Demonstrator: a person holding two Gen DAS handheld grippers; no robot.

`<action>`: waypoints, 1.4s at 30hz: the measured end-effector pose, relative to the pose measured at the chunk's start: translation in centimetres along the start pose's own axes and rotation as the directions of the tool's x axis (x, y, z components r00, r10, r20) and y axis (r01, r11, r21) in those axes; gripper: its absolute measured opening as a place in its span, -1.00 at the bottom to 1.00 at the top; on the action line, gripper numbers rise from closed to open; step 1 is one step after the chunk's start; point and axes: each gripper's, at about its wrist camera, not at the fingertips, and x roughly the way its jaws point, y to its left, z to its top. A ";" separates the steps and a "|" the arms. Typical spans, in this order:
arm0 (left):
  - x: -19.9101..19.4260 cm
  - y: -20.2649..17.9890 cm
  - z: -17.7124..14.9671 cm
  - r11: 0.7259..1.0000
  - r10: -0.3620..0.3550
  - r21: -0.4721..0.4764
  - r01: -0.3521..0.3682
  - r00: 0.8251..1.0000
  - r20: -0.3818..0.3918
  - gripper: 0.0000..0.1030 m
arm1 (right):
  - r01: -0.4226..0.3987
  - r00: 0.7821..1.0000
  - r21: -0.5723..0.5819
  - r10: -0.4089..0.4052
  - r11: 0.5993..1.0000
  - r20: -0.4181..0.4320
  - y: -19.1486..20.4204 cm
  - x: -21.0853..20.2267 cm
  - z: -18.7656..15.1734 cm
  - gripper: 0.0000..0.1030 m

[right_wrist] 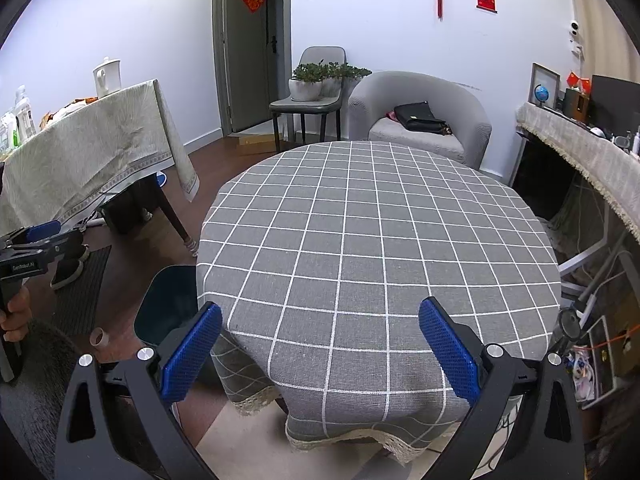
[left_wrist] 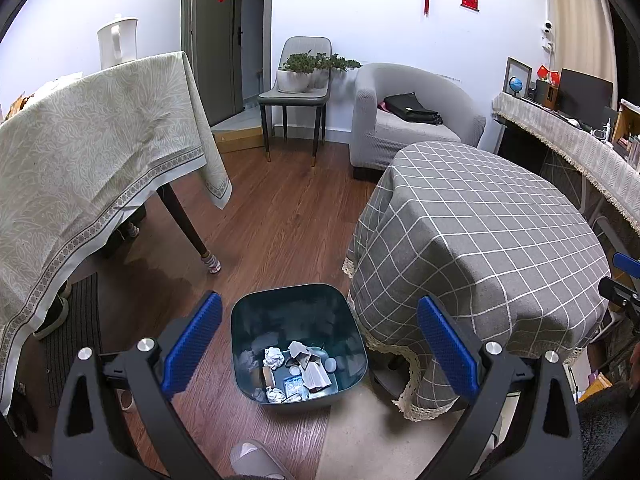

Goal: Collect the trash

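PROGRESS: near complete | left hand-held gripper [left_wrist: 318,344] hovering wide open, empty, above dark teal plastic bin [left_wrist: 256,312] holding crumpled paper trash [left_wrist: 294,372] | right hand-held gripper [right_wrist: 320,348] gaping, empty | grey checked-cloth table [right_wrist: 380,240] showing no trash.

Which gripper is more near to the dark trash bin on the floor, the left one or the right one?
Left. The left gripper hangs open directly above the trash bin. The right gripper, also open, is over the checked table, with the bin off to its left.

Our right gripper [right_wrist: 320,344] hangs wide open over the checked table [right_wrist: 380,240]; bin [right_wrist: 168,304] just left.
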 end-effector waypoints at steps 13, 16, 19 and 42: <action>0.0 0.0 0.1 1.000 0.000 0.000 0.000 1.000 0.000 0.93 | 0.007 1.000 -0.017 -0.007 1.000 -0.003 0.6 0.2 -0.1 0.93; 0.0 0.0 0.1 1.000 0.000 0.001 0.000 1.000 0.000 0.93 | 0.007 1.000 -0.017 -0.007 1.000 -0.002 0.7 0.2 -0.1 0.93; 0.0 0.0 0.1 1.000 0.001 0.001 -0.001 1.000 0.000 0.93 | 0.007 1.000 -0.016 -0.007 1.000 -0.002 0.6 0.2 -0.1 0.93; 0.1 0.4 -0.5 1.000 -0.002 -0.002 0.002 1.000 -0.011 0.93 | 0.007 1.000 -0.016 -0.007 1.000 -0.003 0.6 0.2 -0.1 0.93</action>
